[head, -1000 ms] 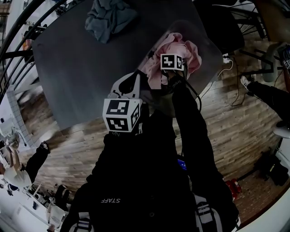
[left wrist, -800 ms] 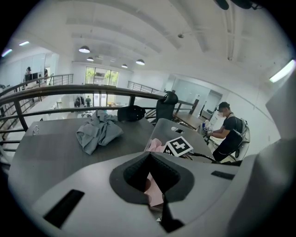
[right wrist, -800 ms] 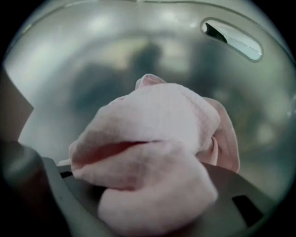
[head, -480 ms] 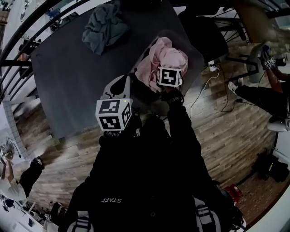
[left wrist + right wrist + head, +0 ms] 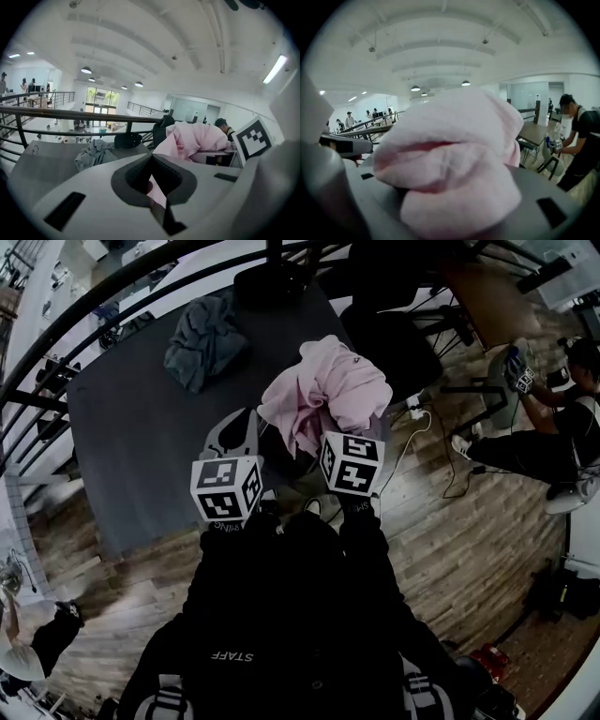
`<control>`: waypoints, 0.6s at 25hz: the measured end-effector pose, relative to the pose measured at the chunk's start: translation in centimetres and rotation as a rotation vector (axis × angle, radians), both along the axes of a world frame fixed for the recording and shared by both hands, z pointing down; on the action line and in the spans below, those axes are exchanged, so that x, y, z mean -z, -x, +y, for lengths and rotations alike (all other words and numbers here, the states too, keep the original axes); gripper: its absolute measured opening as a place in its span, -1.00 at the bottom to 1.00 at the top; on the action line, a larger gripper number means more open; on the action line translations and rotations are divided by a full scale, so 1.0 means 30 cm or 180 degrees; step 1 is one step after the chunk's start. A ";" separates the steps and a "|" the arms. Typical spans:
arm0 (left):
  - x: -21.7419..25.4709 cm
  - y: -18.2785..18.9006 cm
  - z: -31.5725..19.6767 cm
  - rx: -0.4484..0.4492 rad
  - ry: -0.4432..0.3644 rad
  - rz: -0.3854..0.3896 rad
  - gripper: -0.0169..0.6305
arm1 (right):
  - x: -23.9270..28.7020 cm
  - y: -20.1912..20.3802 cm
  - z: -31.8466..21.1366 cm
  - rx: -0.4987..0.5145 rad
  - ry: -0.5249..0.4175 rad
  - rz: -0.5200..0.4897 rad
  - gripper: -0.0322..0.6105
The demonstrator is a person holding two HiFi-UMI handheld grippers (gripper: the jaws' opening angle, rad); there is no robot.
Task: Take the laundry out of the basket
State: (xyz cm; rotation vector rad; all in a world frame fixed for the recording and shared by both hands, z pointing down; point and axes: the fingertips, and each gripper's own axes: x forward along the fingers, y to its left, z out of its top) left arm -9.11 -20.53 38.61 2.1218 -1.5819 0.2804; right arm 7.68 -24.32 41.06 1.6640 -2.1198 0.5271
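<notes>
The pink sweatshirt [image 5: 323,390] hangs bunched above the basket [image 5: 382,426], higher than a second ago, when it lay inside; it hides the basket's inside. The right claw [image 5: 337,442], its jaws just closing, grips its folds. The left claw [image 5: 239,427] is narrow on a pink edge. A grey garment [image 5: 204,338] lies apart on the desk [image 5: 131,446].

Count two garments: one pink garment [image 5: 323,390] above the table's right edge, and one grey garment [image 5: 204,338] near the table's far edge. Count one table [image 5: 131,446]. Count two grippers: the left gripper [image 5: 246,427] and the right gripper [image 5: 330,437]. Count two marker cubes [image 5: 225,488], one per gripper. In the head view, count two bystanders [image 5: 553,427]: one beyond the table's right edge, one off its near left corner.
</notes>
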 end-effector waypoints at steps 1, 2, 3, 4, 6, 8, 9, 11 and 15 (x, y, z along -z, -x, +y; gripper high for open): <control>0.026 -0.005 -0.002 0.0016 -0.0062 -0.0001 -0.95 | 0.043 -0.009 0.010 -0.0011 -0.0099 -0.0031 -0.06; 0.052 -0.009 -0.005 0.0035 -0.0124 -0.0002 -0.94 | 0.085 -0.018 0.018 -0.0019 -0.0194 -0.0058 -0.05; 0.077 -0.013 -0.008 0.0053 -0.0187 -0.0002 -0.94 | 0.125 -0.026 0.026 -0.0024 -0.0283 -0.0078 -0.05; 0.102 -0.018 -0.011 0.0071 -0.0249 -0.0004 -0.94 | 0.163 -0.035 0.033 -0.0028 -0.0367 -0.0087 -0.05; 0.152 -0.031 -0.019 0.0096 -0.0377 -0.0020 -0.95 | 0.232 -0.052 0.041 -0.0028 -0.0528 -0.0085 -0.05; 0.204 -0.049 -0.028 0.0086 -0.0502 -0.0033 -0.95 | 0.295 -0.067 0.043 -0.0029 -0.0677 -0.0083 -0.05; 0.229 -0.061 -0.030 0.0073 -0.0561 -0.0032 -0.95 | 0.324 -0.076 0.045 -0.0034 -0.0744 -0.0085 -0.05; 0.275 -0.081 -0.032 0.0060 -0.0680 -0.0041 -0.95 | 0.373 -0.096 0.050 -0.0050 -0.0861 -0.0092 -0.05; 0.359 -0.101 -0.044 0.0073 -0.0911 -0.0088 -0.95 | 0.441 -0.124 0.049 -0.0083 -0.1031 -0.0117 -0.05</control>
